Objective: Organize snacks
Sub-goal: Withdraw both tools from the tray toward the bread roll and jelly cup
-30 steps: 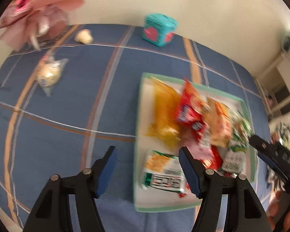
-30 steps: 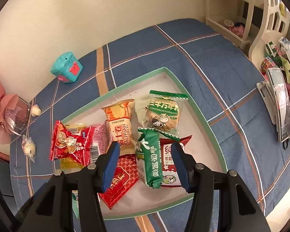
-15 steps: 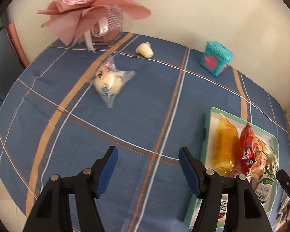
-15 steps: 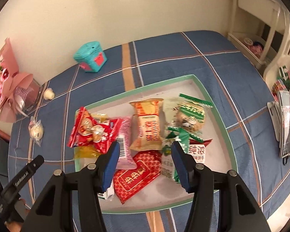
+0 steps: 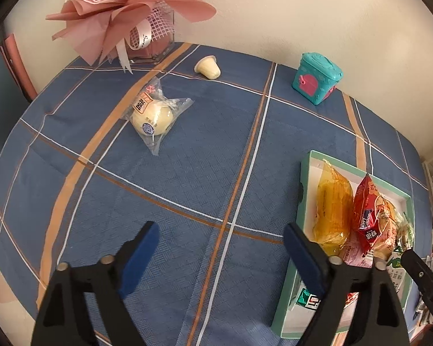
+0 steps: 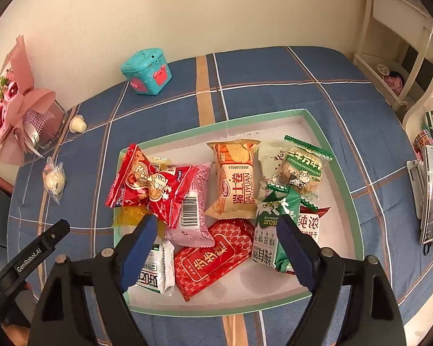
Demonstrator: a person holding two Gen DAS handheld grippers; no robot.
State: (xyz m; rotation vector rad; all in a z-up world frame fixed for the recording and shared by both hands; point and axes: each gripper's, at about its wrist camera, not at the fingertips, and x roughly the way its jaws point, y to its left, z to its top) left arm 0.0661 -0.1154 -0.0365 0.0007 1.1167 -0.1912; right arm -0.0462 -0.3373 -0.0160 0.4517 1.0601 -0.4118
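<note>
Snacks piled in the tray [image 6: 336, 158]

Left tongs [image 5: 220, 252] over bare worktop [image 5: 205, 144], right tongs [image 6: 213, 240] above the snacks; both opening, nothing pinched.

Both wrist cameras look steeply down along their fingers, left over bare desk [image 5: 187, 173], right close above the tray [image 6: 343, 184], sharing tray and teal box [image 5: 317, 77].

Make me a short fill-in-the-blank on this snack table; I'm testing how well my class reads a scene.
1. The snack packets are piled in a white tray with a ____ rim.
2. The clear-wrapped round bun lies ____ the tray, on the tablecloth.
3. The teal toy box stands near the ____.
4. The left claw holds ____.

Missing words: green; outside; wall; nothing
</note>
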